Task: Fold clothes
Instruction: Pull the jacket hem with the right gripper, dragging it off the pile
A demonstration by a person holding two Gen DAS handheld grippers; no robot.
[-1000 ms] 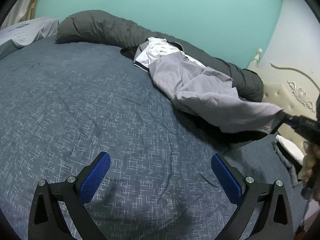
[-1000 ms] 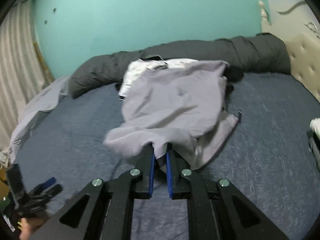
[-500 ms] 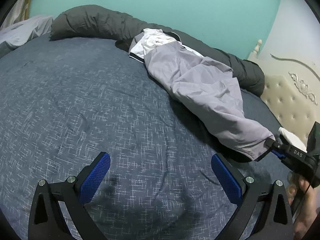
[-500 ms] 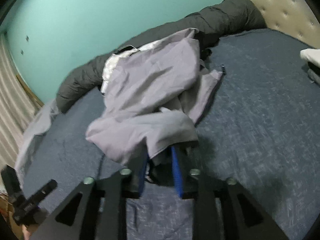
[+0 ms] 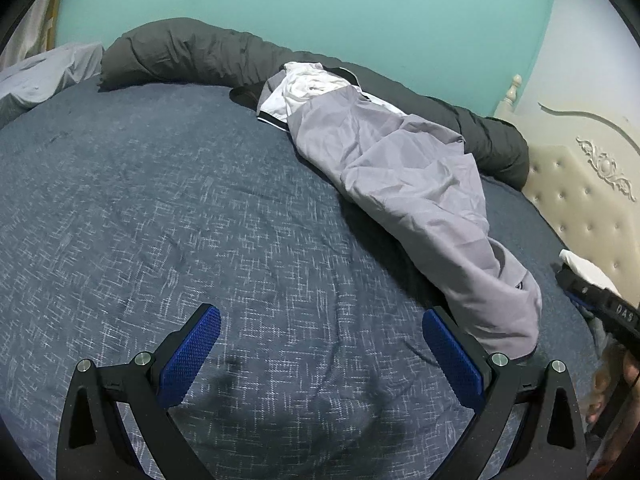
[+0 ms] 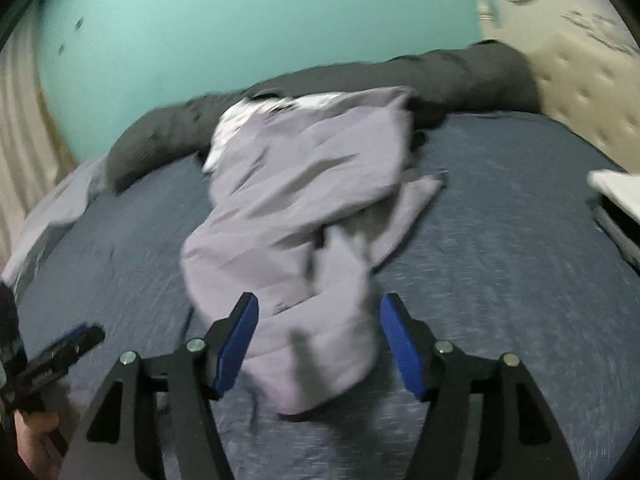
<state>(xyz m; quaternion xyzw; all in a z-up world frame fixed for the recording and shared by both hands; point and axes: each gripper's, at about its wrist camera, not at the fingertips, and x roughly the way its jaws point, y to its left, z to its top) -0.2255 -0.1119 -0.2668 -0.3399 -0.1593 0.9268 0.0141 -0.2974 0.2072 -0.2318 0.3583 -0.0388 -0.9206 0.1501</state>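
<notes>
A crumpled light grey garment (image 5: 404, 184) (image 6: 304, 216) with a white lining at its far end stretches across the dark blue bed (image 5: 180, 220) (image 6: 500, 248). My left gripper (image 5: 320, 356) is open above bare bedding, its right finger beside the garment's near end. In the right wrist view my right gripper (image 6: 318, 344) is open, its blue pads (image 6: 236, 340) either side of the garment's near end, which lies loose on the bed. The right gripper (image 5: 596, 304) also shows at the right edge of the left wrist view.
A rolled dark grey duvet (image 5: 192, 52) (image 6: 440, 76) runs along the teal wall. A cream tufted headboard (image 5: 580, 184) stands to the right. White folded items (image 6: 616, 192) sit at the bed's right edge, and a pale grey sheet (image 5: 44, 76) at the far left.
My right gripper held the garment's end shut, pulled it toward the near edge, then opened and let it drop. The left gripper stayed open over the bed.
</notes>
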